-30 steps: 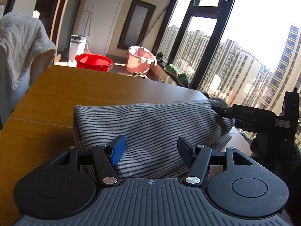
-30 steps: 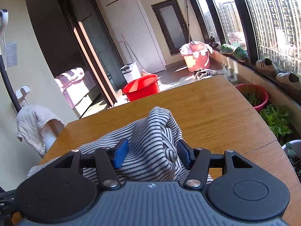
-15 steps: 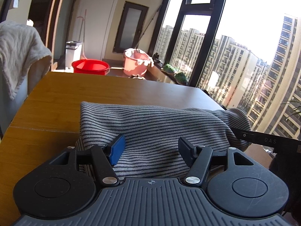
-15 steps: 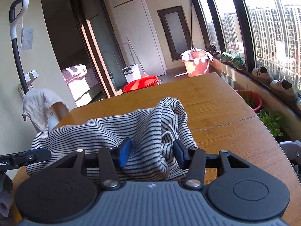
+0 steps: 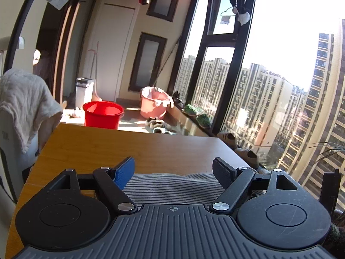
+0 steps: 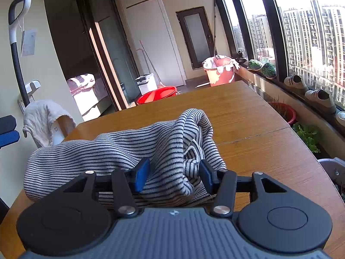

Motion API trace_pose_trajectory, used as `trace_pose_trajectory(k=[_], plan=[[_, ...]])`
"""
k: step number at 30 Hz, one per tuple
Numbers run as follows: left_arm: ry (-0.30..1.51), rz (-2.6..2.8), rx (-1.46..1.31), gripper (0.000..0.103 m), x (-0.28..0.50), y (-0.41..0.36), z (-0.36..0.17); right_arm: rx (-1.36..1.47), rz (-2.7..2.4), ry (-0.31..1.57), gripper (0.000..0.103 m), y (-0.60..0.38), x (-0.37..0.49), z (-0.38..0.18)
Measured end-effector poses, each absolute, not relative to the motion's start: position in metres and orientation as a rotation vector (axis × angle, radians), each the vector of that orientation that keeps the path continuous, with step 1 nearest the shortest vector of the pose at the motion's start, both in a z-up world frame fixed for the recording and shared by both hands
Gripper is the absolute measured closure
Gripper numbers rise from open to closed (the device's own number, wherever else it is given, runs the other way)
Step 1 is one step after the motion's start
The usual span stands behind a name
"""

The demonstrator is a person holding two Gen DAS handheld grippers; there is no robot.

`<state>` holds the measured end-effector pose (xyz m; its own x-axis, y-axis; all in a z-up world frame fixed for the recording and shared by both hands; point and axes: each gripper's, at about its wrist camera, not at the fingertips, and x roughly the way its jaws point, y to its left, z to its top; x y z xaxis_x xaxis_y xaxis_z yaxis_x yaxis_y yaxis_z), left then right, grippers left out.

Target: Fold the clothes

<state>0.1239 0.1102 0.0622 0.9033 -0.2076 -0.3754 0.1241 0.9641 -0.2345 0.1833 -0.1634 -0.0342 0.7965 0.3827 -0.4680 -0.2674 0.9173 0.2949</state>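
Note:
A grey-and-white striped garment (image 6: 107, 151) lies bunched on the wooden table (image 6: 248, 118). My right gripper (image 6: 173, 166) is shut on a raised fold at the garment's right end, with cloth packed between its blue pads. My left gripper (image 5: 173, 166) hovers above the garment (image 5: 172, 185), jaws opening wide. Cloth shows below the left fingers, but the pads do not press on it. In the right wrist view, the left gripper's fingertips (image 6: 8, 138) are visible at the far left edge.
A white towel (image 5: 23, 99) hangs over a chair at the table's left side. Beyond the far edge, a red bucket (image 5: 101, 113) and a pink bucket (image 5: 154, 103) stand on the floor. Plant pots (image 6: 282, 110) and shoes line the window sill on the right.
My left gripper has risen off the striped garment and its jaws have spread wider. The right gripper pulled its fold along the table, then held still with the cloth still gripped.

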Motion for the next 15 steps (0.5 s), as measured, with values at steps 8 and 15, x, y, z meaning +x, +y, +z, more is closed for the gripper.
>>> trace_pose_trajectory(k=[8, 15], plan=[[0.592, -0.154, -0.275, 0.022, 0.146, 0.117, -0.001, 0.242, 0.383, 0.565, 0.05, -0.176, 0.172, -0.034], [0.579, -0.141, -0.186, 0.02, 0.138, 0.105, -0.005, 0.28, 0.379, 0.489, 0.047, -0.208, 0.163, 0.001]])
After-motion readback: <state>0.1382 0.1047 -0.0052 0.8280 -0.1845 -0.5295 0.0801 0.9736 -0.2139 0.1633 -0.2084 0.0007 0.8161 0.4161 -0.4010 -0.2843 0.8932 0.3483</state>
